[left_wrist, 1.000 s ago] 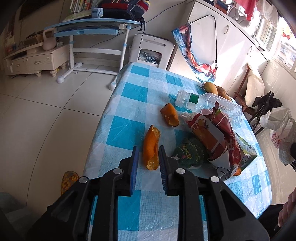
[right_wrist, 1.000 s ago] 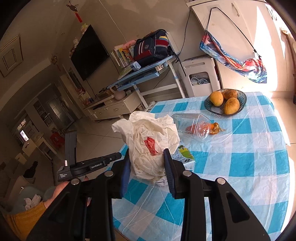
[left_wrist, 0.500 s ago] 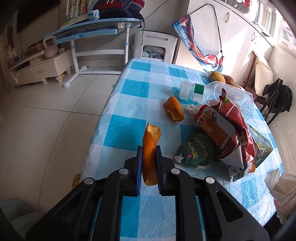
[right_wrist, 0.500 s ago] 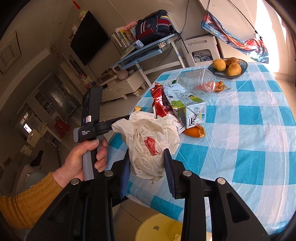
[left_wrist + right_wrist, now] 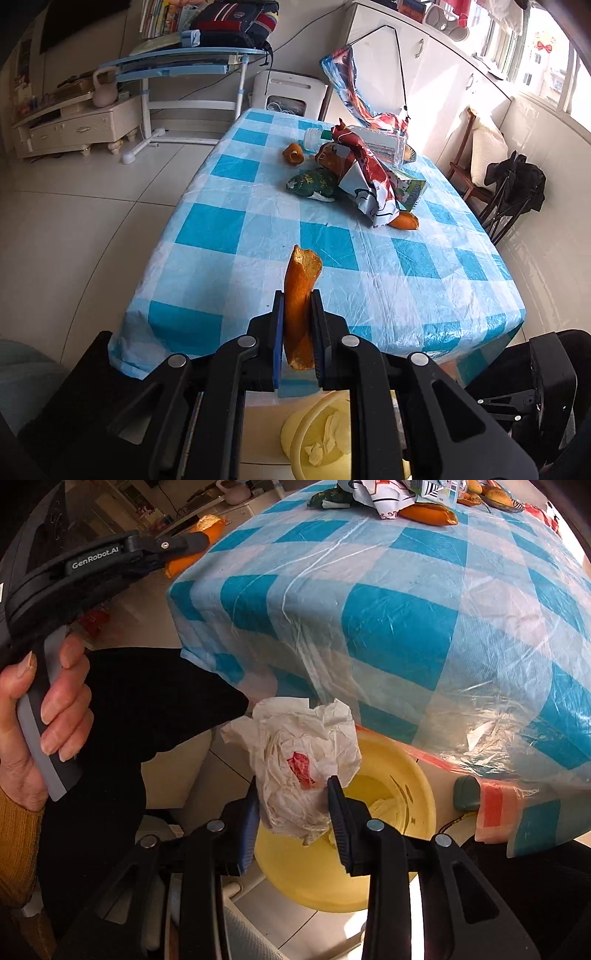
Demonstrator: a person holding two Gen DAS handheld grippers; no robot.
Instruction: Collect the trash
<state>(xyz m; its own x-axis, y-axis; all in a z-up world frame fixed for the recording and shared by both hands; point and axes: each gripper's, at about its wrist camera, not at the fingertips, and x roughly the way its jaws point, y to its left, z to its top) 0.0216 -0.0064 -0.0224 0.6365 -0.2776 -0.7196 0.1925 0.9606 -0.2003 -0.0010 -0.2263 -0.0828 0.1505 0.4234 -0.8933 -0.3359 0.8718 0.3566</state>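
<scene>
Left tongs (image 5: 297,325) squeezing near-closed on stiff, light orange peel (image 5: 300,295) mid-length; right tongs (image 5: 293,812), just easing wider, gripping soft crumpled bag (image 5: 303,764) above yellow bin (image 5: 399,805).

We clamp our left gripper (image 5: 298,332) tight on an orange peel (image 5: 300,306), left hand (image 5: 40,716) wrapped around its handle, while our right gripper's (image 5: 293,812) jaws, just opening slightly, flank a crumpled wrapper (image 5: 303,760).
</scene>
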